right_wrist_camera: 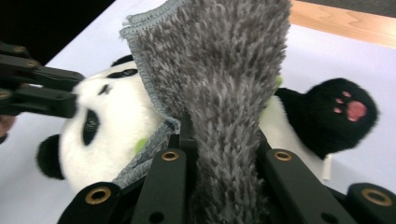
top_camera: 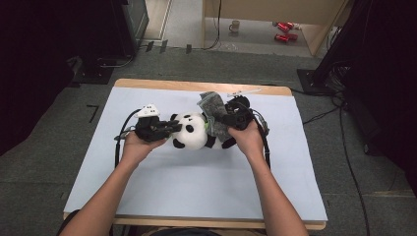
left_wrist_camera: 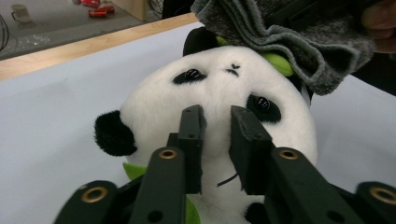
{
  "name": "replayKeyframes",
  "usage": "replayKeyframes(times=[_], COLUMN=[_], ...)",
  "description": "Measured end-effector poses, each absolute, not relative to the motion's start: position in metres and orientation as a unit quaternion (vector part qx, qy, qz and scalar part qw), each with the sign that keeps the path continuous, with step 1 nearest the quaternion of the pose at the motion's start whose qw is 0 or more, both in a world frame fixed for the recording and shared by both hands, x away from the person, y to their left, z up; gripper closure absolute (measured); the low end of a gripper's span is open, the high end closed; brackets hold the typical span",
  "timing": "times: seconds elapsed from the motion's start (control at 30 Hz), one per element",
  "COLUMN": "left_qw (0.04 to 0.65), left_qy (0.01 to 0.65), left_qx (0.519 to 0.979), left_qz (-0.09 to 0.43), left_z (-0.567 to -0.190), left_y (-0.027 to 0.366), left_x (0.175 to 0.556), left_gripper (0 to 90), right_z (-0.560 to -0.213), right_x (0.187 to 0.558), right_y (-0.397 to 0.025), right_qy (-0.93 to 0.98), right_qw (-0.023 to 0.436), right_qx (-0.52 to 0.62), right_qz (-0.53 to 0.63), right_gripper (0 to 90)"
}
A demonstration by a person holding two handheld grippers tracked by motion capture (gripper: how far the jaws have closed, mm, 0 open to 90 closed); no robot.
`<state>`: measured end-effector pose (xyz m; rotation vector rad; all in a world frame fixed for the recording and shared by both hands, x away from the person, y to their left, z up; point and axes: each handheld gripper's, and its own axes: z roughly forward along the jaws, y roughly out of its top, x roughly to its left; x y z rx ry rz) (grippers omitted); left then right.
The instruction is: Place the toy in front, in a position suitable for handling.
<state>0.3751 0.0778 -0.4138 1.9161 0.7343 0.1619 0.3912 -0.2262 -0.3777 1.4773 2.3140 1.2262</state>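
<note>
Both forearms are stretched forward from the near edge, the left gripper [top_camera: 173,126] held level with jaws pinching the panda [top_camera: 193,131] by its head, the right gripper [top_camera: 222,120] clamped on the cloth [top_camera: 212,109] over the panda's body.

A black-and-white plush panda [top_camera: 193,131] lies on its back near the middle of the white-covered bench [top_camera: 196,187], head toward the left, with black ears, dark eye patches, a green collar at the neck and a black paw with pink pads. A fuzzy grey cloth [top_camera: 212,114] with a stitched edge is draped over its chest and neck, bunched and partly raised above the body.
</note>
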Motion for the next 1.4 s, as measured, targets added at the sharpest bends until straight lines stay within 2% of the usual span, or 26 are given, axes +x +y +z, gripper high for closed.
replayKeyframes(times=[0.07, 0.1, 0.13, 0.23, 0.57, 0.77, 0.87, 0.93, 0.97, 1.0, 1.1, 1.13, 1.23, 1.33, 1.4], left_qw=[0.522, 0.52, 0.513, 0.506, 0.49, 0.484, 0.483, 0.492, 0.494, 0.493, 0.487, 0.484, 0.474, 0.478, 0.481], left_qy=[0.299, 0.294, 0.28, 0.268, 0.229, 0.246, 0.253, 0.265, 0.268, 0.272, 0.277, 0.281, 0.289, 0.308, 0.313], left_qx=[0.797, 0.8, 0.81, 0.818, 0.84, 0.838, 0.837, 0.828, 0.825, 0.824, 0.826, 0.827, 0.831, 0.823, 0.818], left_qz=[0.062, 0.058, 0.058, 0.054, 0.044, 0.046, 0.051, 0.053, 0.053, 0.057, 0.059, 0.054, 0.046, -0.011, -0.029], left_z=[-0.414, -0.414, -0.415, -0.416, -0.434, -0.452, -0.455, -0.457, -0.457, -0.457, -0.457, -0.457, -0.454, -0.447, -0.443], left_y=[0.08, 0.081, 0.081, 0.082, 0.1, 0.095, 0.092, 0.091, 0.09, 0.088, 0.086, 0.085, 0.082, 0.085, 0.086], left_x=[0.375, 0.375, 0.373, 0.371, 0.362, 0.368, 0.37, 0.371, 0.371, 0.371, 0.371, 0.371, 0.371, 0.373, 0.371], left_gripper=[58.5, 58.5, 52.0, 44.0, 38.3, 36.2, 38.3, 46.6, 46.6, 55.0, 67.4, 67.4, 76.4, 78.7, 79.5], right_z=[-0.379, -0.38, -0.381, -0.383, -0.385, -0.386, -0.386, -0.386, -0.385, -0.385, -0.382, -0.382, -0.368, -0.355, -0.345], right_x=[0.392, 0.394, 0.395, 0.397, 0.404, 0.41, 0.411, 0.412, 0.412, 0.413, 0.412, 0.412, 0.407, 0.4, 0.393], right_y=[-0.227, -0.227, -0.227, -0.226, -0.224, -0.219, -0.217, -0.216, -0.217, -0.218, -0.22, -0.22, -0.221, -0.217, -0.215], right_qy=[0.766, 0.766, 0.768, 0.77, 0.772, 0.774, 0.774, 0.773, 0.771, 0.766, 0.759, 0.759, 0.747, 0.747, 0.75], right_qw=[0.065, 0.066, 0.068, 0.07, 0.072, 0.07, 0.07, 0.072, 0.071, 0.066, 0.059, 0.059, 0.049, 0.051, 0.051], right_qx=[0.493, 0.494, 0.494, 0.495, 0.498, 0.499, 0.499, 0.5, 0.502, 0.506, 0.508, 0.508, 0.502, 0.49, 0.48], right_qz=[0.407, 0.407, 0.401, 0.397, 0.388, 0.384, 0.384, 0.384, 0.385, 0.391, 0.403, 0.403, 0.433, 0.445, 0.452], right_gripper=[77.2, 77.2, 77.2, 77.2, 77.3, 77.2, 77.2, 77.2, 77.2, 77.2, 77.1, 77.1, 77.2, 77.1, 77.1])
